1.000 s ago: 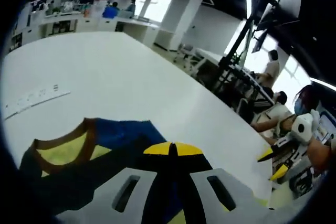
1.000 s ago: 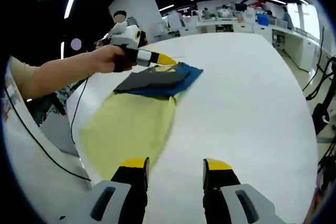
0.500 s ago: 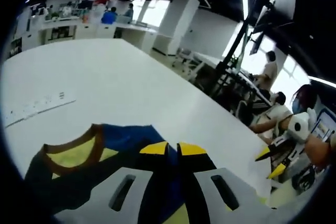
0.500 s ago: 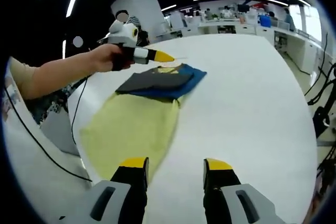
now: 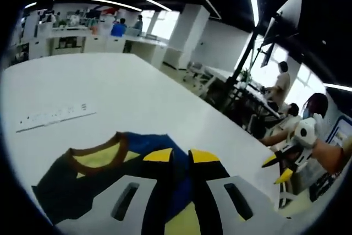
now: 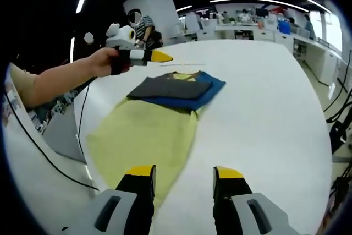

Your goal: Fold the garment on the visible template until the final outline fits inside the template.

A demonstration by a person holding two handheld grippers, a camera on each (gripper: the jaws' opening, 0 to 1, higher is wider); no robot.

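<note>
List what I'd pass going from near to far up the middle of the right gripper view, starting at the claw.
Right claw → yellow template sheet → folded dark and blue garment → bare white table → desks with people at the far wall.

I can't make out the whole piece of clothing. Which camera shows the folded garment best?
The right gripper view: the folded garment lies whole on the white table, dark and blue layers at the far end of a yellow sheet. The left gripper view sees it close up, its near part hidden behind that gripper's jaws.
</note>
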